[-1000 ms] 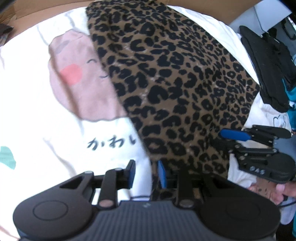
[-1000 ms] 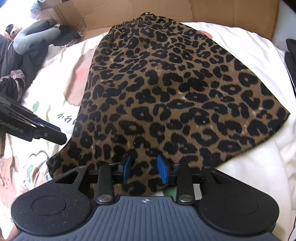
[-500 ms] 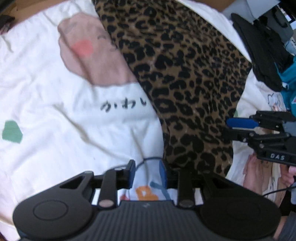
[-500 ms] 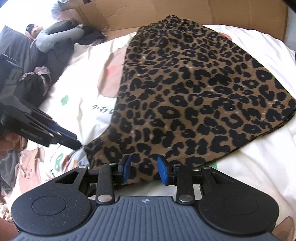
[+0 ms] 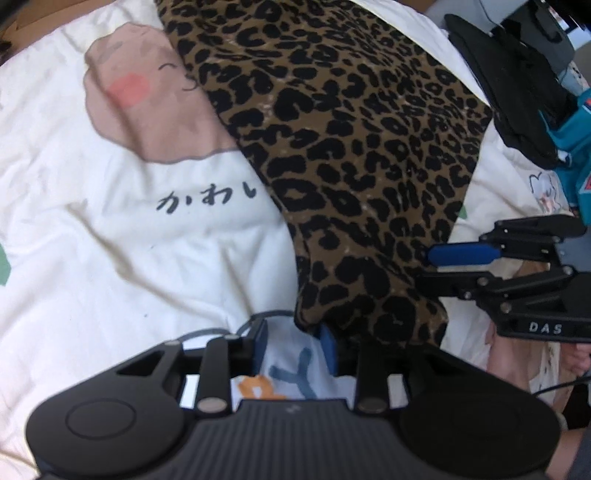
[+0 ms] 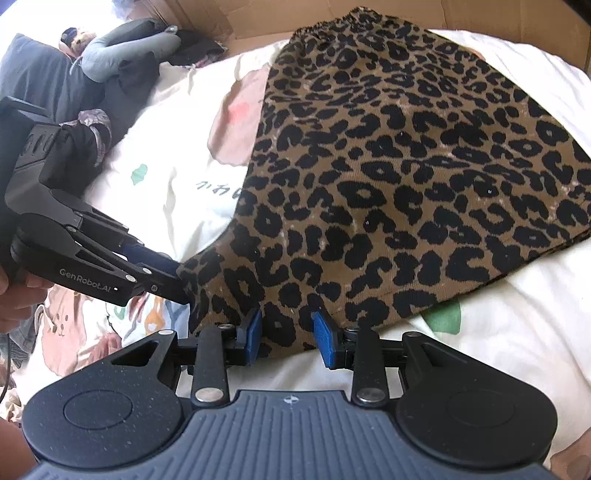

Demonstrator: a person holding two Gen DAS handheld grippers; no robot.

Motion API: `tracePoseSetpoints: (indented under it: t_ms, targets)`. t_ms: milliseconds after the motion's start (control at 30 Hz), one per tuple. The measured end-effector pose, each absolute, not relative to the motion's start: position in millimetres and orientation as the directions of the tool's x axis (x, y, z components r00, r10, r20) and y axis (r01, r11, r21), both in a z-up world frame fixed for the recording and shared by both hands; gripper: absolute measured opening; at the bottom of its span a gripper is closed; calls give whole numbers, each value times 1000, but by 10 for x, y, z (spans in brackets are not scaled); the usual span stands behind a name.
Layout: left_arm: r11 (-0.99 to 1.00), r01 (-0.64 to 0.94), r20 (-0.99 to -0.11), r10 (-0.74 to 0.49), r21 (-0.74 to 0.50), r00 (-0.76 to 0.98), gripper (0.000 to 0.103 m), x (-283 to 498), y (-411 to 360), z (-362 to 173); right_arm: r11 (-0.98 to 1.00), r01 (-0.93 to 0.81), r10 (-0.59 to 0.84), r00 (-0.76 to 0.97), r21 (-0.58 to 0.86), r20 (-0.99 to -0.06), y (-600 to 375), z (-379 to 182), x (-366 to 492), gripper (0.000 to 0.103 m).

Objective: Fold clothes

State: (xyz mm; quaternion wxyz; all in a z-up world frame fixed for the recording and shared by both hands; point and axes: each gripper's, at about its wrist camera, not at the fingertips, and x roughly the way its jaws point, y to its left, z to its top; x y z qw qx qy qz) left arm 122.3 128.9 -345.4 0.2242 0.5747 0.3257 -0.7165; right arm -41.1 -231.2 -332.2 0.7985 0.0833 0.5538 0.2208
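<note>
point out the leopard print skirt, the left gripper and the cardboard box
leopard print skirt (image 6: pixel 406 177), right wrist view, middle of the fabric
left gripper (image 5: pixel 295 347), left wrist view, gap midway between its blue fingertips
cardboard box (image 6: pixel 258 14), right wrist view, back wall

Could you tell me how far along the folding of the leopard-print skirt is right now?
Early stage. The skirt lies spread flat on the white bedding, with no fold visible yet. The left gripper, jaws opening, sits at its near corner; the right gripper straddles the near hem. Every fold remains to do.
</note>
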Motion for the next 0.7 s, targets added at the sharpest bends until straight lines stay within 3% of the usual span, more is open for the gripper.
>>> tracePoseSetpoints:
  t_ms: [167,267,300,333,700]
  targets:
    - [-730,666,-974,-2,-153,-226,33,1213,1379,-3461,887,-259,449,286,382,-847,-2324,-3347,-407,38]
    - [-707,685,-966,-14,-173,-258,21,1241,1366,-3452,887,-262,449,287,382,-846,-2317,-3340,-412,38]
    - [-698,692,-963,-10,-185,-268,10,1251,1361,-3452,886,-264,450,289,381,-845,-2311,-3331,-413,38]
    - [-687,698,-961,-1,-202,-278,5,1267,1354,-3448,884,-267,454,291,384,-842,-2305,-3319,-411,38]
    - [-404,805,-896,104,-434,-431,1,1655,1101,-3492,861,-323,484,281,394,-829,-2140,-3311,-434,38]
